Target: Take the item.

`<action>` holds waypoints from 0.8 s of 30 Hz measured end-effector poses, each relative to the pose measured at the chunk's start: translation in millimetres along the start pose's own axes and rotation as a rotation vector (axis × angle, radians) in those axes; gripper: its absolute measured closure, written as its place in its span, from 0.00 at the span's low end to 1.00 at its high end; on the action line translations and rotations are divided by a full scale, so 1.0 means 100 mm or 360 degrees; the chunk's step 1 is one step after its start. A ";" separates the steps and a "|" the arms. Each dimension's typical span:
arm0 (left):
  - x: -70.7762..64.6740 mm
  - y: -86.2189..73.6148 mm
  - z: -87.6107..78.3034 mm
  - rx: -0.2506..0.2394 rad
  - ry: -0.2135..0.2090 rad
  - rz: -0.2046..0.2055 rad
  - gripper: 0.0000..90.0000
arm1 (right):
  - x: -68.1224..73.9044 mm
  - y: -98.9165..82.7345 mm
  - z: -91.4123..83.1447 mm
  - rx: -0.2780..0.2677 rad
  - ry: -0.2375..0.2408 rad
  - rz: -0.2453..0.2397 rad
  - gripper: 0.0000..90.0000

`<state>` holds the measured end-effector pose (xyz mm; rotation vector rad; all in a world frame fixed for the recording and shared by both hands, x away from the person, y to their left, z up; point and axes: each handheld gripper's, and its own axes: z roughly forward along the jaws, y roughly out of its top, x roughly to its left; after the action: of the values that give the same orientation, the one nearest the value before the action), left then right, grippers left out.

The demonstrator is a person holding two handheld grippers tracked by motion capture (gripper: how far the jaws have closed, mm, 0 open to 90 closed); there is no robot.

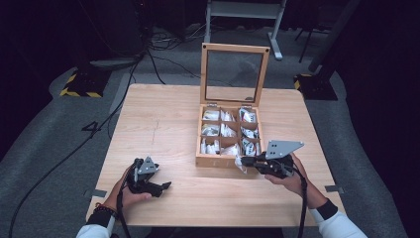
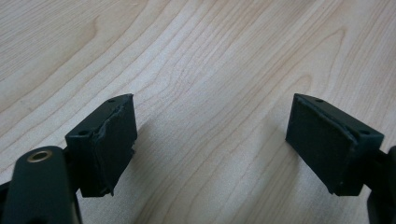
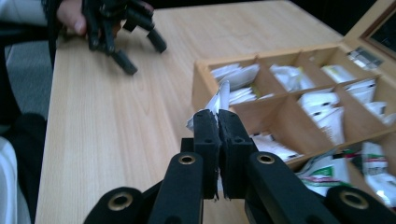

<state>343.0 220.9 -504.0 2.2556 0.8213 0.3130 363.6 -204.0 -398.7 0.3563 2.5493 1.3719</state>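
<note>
- The left gripper (image 1: 166, 186), a black two-jaw tool in the person's left hand (image 1: 130, 194), rests low over the pale wooden table (image 1: 163, 124) near its front-left part, well apart from the box.
- In the left gripper view its two black padded jaws stand wide apart with bare wood grain between them; it is open and holds nothing.
- The right gripper view also shows that left gripper (image 3: 140, 49) farther off, its jaws spread above the tabletop (image 3: 107, 121).
- The open wooden box with nine compartments (image 1: 198, 159) sits right of the table's middle, its glass-paned wooden lid (image 1: 235, 74) standing upright at the far side.
- White paper sachets (image 1: 212, 115) lie in the compartments; some at the near right carry green and red print (image 3: 327, 175).
- The right gripper (image 1: 241, 162), black with a grey three-cornered plate (image 1: 283, 147) on top, is held in the right hand (image 1: 292, 181) just in front of the box's near-right corner, pointing leftwards along its front wall.
- Its jaws are pressed together on a small white paper sachet (image 3: 215, 103), pinched by its lower part, the upper edge sticking out above the pads.
- That sachet hangs over the box's front edge, beside the nearest compartment (image 3: 273, 144).
</note>
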 end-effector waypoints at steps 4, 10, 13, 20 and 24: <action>0.00 0.00 0.00 0.0000 0.0000 0.0000 0.19 | 0.08 -0.07 0.12 0.0067 0.0040 -0.0016 0.97; 0.00 0.00 0.00 -0.0001 0.0001 -0.0002 0.19 | 0.12 -0.17 0.29 0.0161 0.0069 -0.0024 0.97; 0.00 0.00 0.00 -0.0001 0.0000 -0.0001 0.19 | 0.13 -0.21 0.35 0.0191 0.0072 -0.0026 0.97; 0.00 0.00 0.00 -0.0001 0.0003 -0.0005 0.19 | 0.14 -0.30 0.50 0.0272 0.0068 -0.0038 0.97; 0.00 0.00 0.00 -0.0002 0.0004 -0.0006 0.19 | 0.17 -0.35 0.58 0.0317 0.0073 -0.0040 0.96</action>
<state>342.5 220.7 -504.0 2.2529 0.8266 0.3146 361.6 -171.7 -460.3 0.3291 2.7258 1.1329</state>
